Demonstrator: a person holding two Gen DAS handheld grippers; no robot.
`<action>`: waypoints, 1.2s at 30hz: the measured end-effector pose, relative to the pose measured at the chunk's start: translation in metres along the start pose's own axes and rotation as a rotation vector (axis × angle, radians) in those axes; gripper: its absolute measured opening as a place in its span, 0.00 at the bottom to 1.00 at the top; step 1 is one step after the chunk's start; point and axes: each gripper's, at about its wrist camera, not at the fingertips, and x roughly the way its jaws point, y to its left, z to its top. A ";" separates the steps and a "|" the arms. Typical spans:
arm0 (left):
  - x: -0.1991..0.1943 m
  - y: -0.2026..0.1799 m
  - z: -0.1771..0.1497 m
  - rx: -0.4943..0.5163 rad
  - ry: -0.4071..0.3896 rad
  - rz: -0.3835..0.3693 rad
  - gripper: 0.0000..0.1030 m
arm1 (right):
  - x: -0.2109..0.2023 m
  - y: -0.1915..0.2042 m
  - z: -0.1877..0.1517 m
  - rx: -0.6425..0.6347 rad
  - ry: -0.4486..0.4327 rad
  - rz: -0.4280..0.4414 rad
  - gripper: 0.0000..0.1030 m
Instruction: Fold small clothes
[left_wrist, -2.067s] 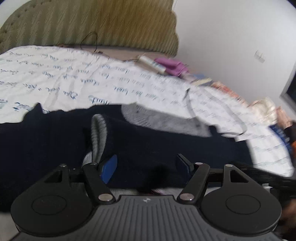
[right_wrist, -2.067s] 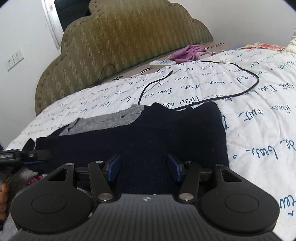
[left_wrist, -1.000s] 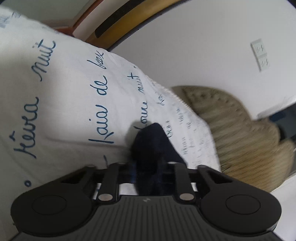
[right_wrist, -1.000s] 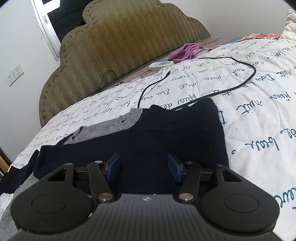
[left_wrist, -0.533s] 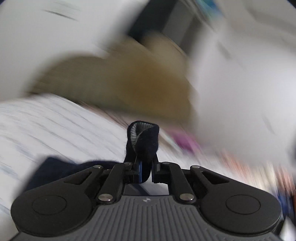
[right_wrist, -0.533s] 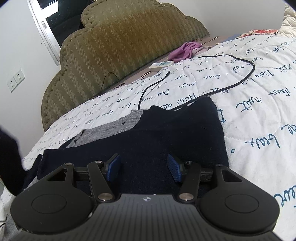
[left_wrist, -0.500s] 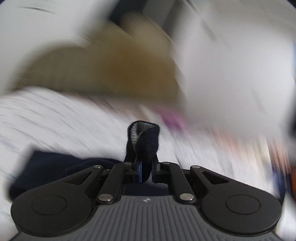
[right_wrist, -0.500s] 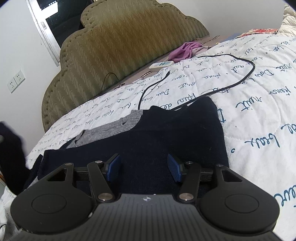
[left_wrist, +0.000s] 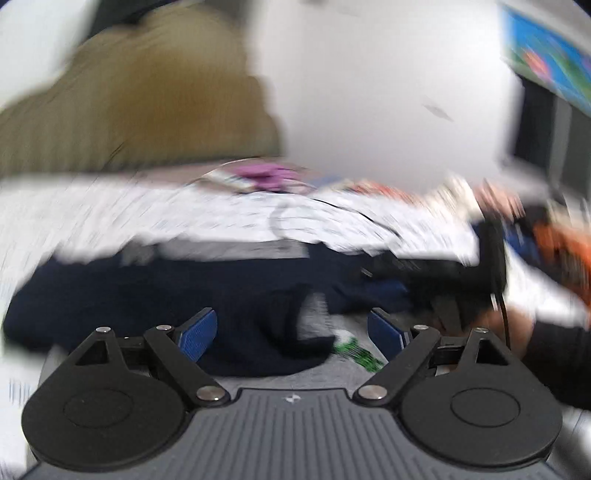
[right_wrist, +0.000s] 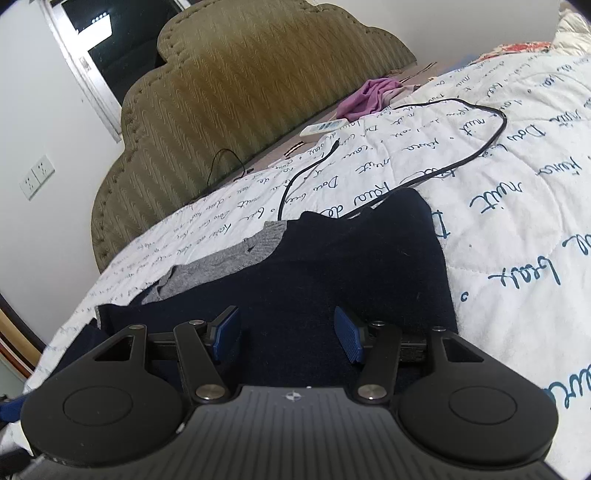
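A navy sweater (right_wrist: 351, 266) with grey trim (right_wrist: 221, 258) lies flat on the white quilt (right_wrist: 517, 184). My right gripper (right_wrist: 286, 332) hovers over its near part, jaws opening, blue pads apart and gripping nothing. The left wrist view is blurred. There my left gripper (left_wrist: 291, 330) is opening wide above the sweater (left_wrist: 147, 288). A folded-over navy sleeve (left_wrist: 280, 332) lies loose between its pads, touching neither. The right gripper (left_wrist: 443, 273) and the person's hand (left_wrist: 509, 325) show at that view's right edge.
A black cable (right_wrist: 480, 147) loops across the quilt beyond the sweater. Near the olive headboard (right_wrist: 258, 92) lie a white remote (right_wrist: 323, 129) and a purple cloth (right_wrist: 369, 98). The bed's edge drops off at the left (right_wrist: 22, 332).
My left gripper swung across with the navy sleeve pinched in it, then let it go over the sweater and spread its jaws wide. The right gripper stayed put, jaws slightly wider.
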 end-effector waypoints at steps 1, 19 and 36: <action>-0.002 0.011 0.001 -0.089 -0.006 0.021 0.87 | 0.001 0.006 0.004 -0.022 0.024 -0.016 0.66; -0.007 0.056 -0.032 -0.294 -0.006 0.105 0.95 | 0.012 0.109 -0.015 -0.020 0.266 0.136 0.36; -0.004 0.058 -0.034 -0.313 0.009 0.101 0.98 | -0.004 0.044 0.004 0.290 0.192 0.150 0.55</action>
